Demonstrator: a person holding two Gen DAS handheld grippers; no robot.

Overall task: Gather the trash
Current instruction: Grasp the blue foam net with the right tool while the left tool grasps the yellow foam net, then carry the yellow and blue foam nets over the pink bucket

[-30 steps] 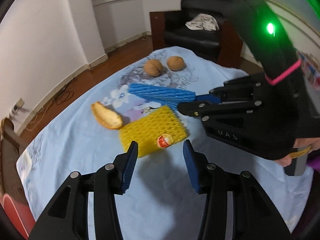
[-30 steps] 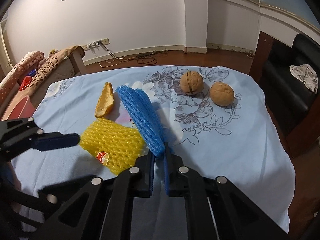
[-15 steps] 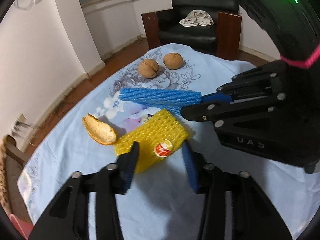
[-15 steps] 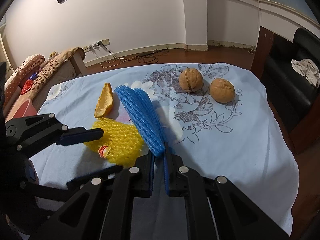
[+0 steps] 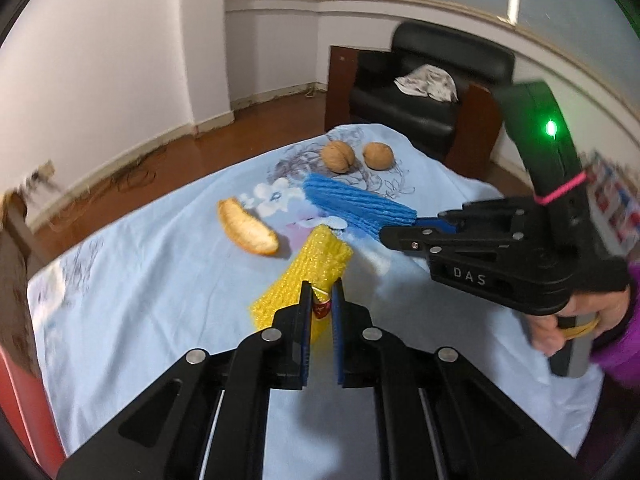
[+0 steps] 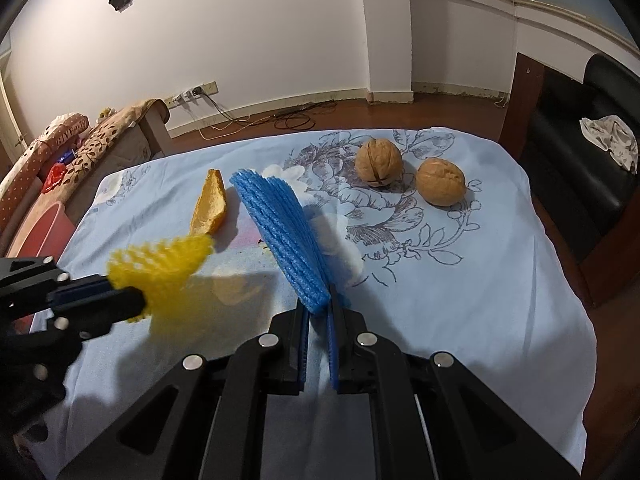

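Both wrist views close, angled down, sharing table [image 5: 120, 280]

Left claw [image 5: 321, 300] just closed, pinching yellow net [image 5: 308, 276]; right claw [image 6: 319, 312] clamped on blue net [image 6: 280, 232].

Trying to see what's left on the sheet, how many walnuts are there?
2. Both walnuts sit side by side at the far end of the blue sheet: one split along its seam, the other beside it. None seems hidden.

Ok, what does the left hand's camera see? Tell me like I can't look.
The left gripper, jaws just closing, pinches a yellow foam fruit net. Across from it, the right gripper holds a blue foam net above a pale blue flowered cloth bearing an orange peel and two walnuts.
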